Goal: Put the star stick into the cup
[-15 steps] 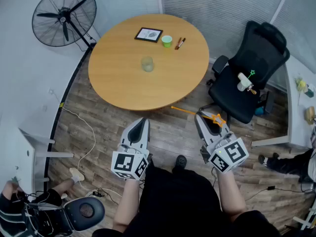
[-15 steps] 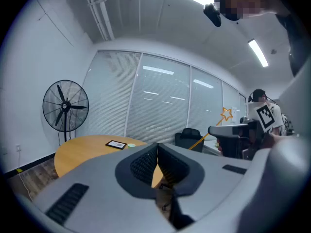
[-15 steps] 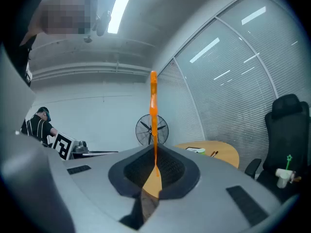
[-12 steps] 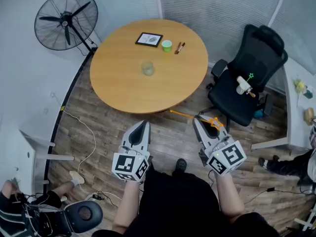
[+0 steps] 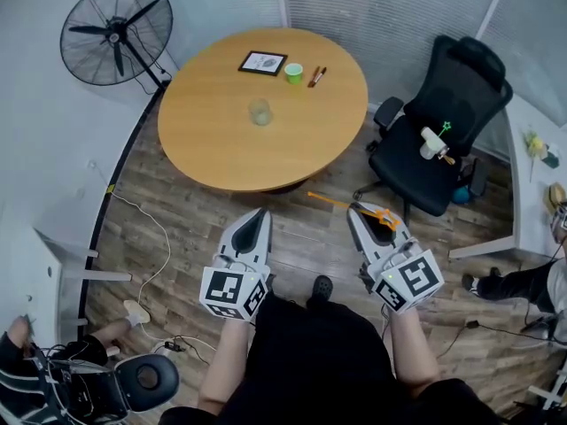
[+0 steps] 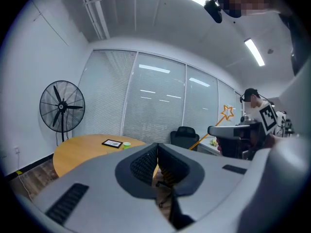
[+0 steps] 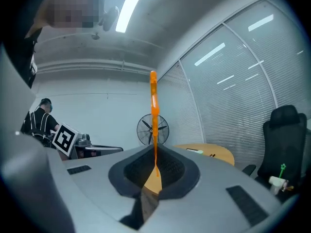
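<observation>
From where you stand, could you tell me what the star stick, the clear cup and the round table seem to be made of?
Star stick: likely plastic, glossy translucent orange, thin and slightly wavy.
Clear cup: glass or clear plastic, since the tabletop shows through; too small to tell which.
Round table: wood or wood-look laminate, smooth matte tan top.

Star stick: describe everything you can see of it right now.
The star stick is thin, orange, plastic-looking, with an outlined star at one end. The right gripper is shut on it near the star; the shaft pokes out sideways. It is held above the floor, short of the round table, touching nothing else.
</observation>
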`<control>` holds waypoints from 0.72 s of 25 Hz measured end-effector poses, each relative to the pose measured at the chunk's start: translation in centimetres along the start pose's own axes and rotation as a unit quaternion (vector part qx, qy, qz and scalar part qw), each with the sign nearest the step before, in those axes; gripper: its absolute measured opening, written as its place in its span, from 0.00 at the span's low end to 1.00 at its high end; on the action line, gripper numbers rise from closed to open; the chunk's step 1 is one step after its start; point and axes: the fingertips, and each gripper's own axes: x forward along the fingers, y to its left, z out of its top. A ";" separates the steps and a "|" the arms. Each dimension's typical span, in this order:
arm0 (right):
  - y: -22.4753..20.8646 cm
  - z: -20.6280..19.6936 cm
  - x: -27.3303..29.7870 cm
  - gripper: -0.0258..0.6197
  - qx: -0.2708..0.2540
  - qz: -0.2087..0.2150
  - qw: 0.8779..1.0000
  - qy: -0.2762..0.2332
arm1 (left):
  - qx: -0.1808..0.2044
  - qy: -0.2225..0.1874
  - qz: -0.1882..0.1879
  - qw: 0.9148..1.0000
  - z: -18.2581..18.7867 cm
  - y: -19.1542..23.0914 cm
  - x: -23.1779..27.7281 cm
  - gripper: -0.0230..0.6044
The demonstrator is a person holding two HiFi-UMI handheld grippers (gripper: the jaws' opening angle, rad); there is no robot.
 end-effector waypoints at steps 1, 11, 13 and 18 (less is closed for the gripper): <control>0.0 0.2 -0.1 0.07 -0.003 0.003 1.000 -0.003 | 0.002 0.000 0.002 1.000 0.1 -0.1 0.0 0.04; -0.7 0.0 -1.2 0.07 0.009 0.003 1.000 -0.007 | 0.009 -0.003 0.029 1.000 0.4 -0.3 -0.9 0.04; -1.1 -0.1 -1.0 0.08 0.020 -0.003 1.000 -0.013 | 0.007 -0.001 0.031 0.999 0.2 -0.1 -1.1 0.04; -1.1 0.0 0.1 0.08 0.016 -0.005 1.000 -0.015 | 0.002 0.000 0.034 0.999 -0.2 1.1 -0.9 0.04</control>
